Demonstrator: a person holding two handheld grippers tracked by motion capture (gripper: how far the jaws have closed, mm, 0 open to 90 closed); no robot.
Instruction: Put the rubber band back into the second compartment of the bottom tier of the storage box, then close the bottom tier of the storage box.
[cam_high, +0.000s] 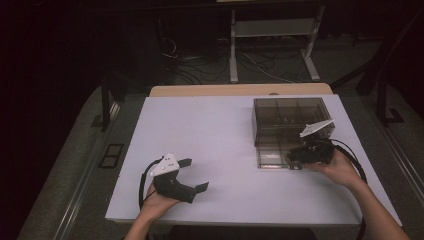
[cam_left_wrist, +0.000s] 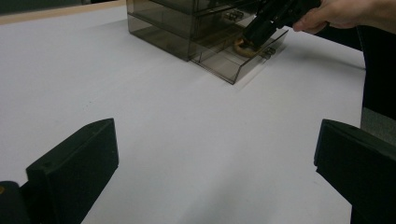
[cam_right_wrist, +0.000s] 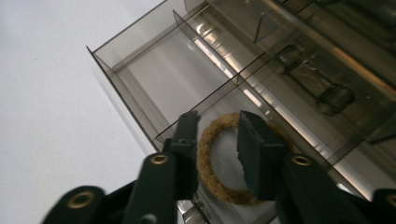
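The right tool (cam_right_wrist: 215, 135), jaws parted around the ring (cam_right_wrist: 212, 158) in the open drawer (cam_right_wrist: 135, 74), looks set to clamp next; the left tool (cam_high: 192, 175) idles agape at seven o'clock.

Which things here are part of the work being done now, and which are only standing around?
Part of the work:
- right gripper, jaws either side of the ring
- braided ring
- pulled-out drawer of the smoky clear box

Only standing around:
- left gripper, open, resting on the white table
- cables on the floor
- metal frame behind
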